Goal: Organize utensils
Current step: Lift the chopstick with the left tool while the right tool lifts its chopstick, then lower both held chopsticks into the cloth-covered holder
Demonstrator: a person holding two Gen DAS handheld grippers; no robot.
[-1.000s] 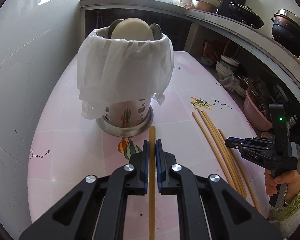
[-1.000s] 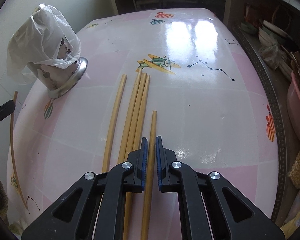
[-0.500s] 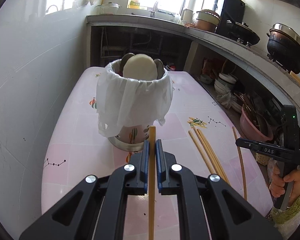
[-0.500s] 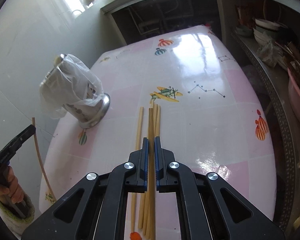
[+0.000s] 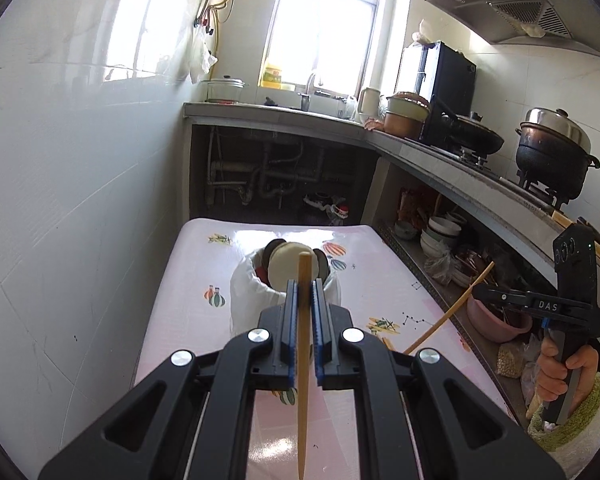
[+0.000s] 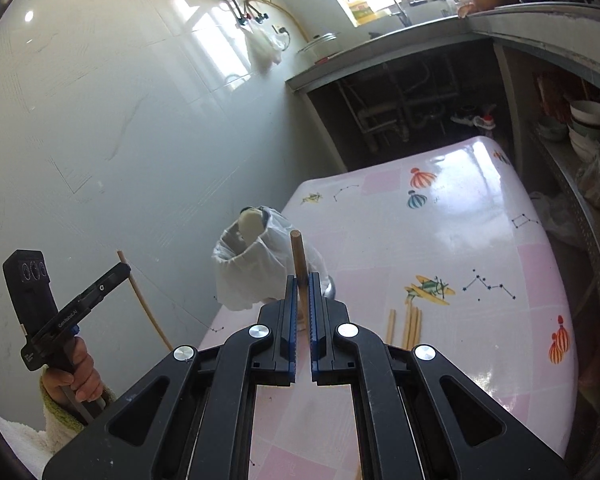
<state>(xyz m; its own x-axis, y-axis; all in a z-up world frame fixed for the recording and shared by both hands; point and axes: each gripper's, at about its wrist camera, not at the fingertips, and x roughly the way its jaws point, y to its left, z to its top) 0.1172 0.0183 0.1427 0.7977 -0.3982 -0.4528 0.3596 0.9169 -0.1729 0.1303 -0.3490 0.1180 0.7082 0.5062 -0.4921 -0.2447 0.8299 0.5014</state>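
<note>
My left gripper (image 5: pixel 303 286) is shut on a bamboo chopstick (image 5: pixel 303 352), held high above the table, its tip over the utensil holder (image 5: pixel 248 304). The holder is a metal cup lined with a white plastic bag, with spoons (image 5: pixel 286 268) in it. My right gripper (image 6: pixel 302 280) is shut on another chopstick (image 6: pixel 299 258), lifted off the table to the right of the holder (image 6: pixel 256 268). Several chopsticks (image 6: pixel 408 322) lie on the pink table (image 6: pixel 480 240). Each gripper shows in the other's view: the right gripper (image 5: pixel 480 290) and the left gripper (image 6: pixel 122 270).
A white tiled wall (image 5: pixel 80 200) runs along the table's left side. A concrete counter (image 5: pixel 440 160) with pots stands at the back and right, with bowls (image 5: pixel 440 232) and a pink basin (image 5: pixel 496 320) stored under it.
Both grippers have risen well above the table, each with its chopstick. The right chopstick is now fully off the table. The holder looks smaller and lower in both views.
</note>
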